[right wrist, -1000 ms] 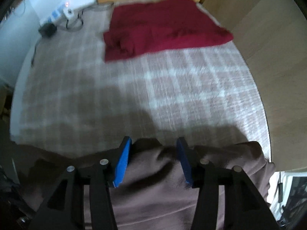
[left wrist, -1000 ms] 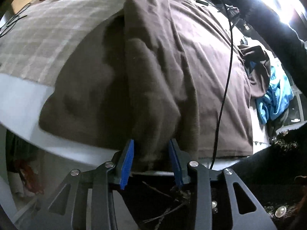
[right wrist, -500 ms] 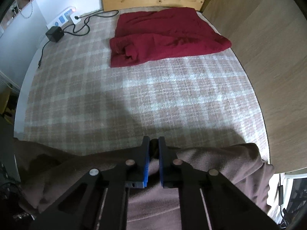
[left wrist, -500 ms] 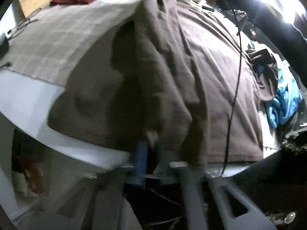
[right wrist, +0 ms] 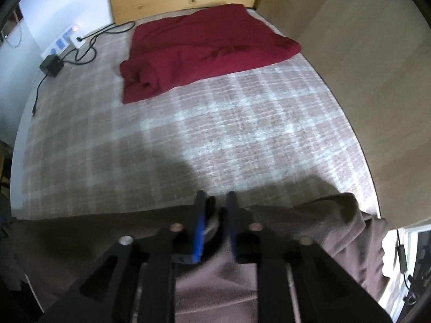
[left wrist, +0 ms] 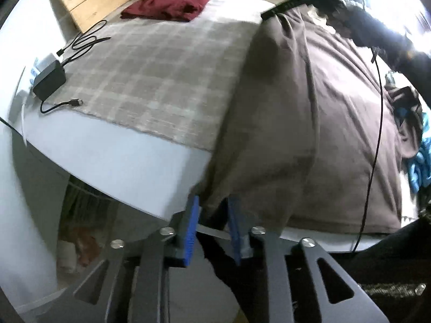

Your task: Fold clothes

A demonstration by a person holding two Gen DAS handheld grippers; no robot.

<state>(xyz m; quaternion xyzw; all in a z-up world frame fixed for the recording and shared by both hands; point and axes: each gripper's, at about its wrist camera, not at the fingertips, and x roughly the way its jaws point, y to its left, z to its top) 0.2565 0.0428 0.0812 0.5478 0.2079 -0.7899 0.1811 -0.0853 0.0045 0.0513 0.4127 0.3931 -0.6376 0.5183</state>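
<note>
From the left wrist view, we've got the brown garment [left wrist: 309,123] spread over the right side of the bed, one long side already turned in over the body, so we'd guess we're partway into the fold and the crosswise folds are left. The left gripper [left wrist: 212,215] sits at the near hem where it hangs off the white mattress edge [left wrist: 107,156]; its jaws are opening, a bit of hem sits between the blue pads but they don't look pressed on it anymore. The far end of the garment runs up to the other claw and a dark sleeve [left wrist: 377,32]. A folded red garment [left wrist: 172,2] near the headboard looks done, and a pile with something blue [left wrist: 420,167] waits at the right. Switching to the right wrist view, the right gripper [right wrist: 215,210] is at the brown garment's [right wrist: 215,282] far edge on the plaid blanket [right wrist: 215,123], jaws opening too, a little bunch of cloth between them but loose. The red garment [right wrist: 204,53] lies well apart, farther up the bed.
</note>
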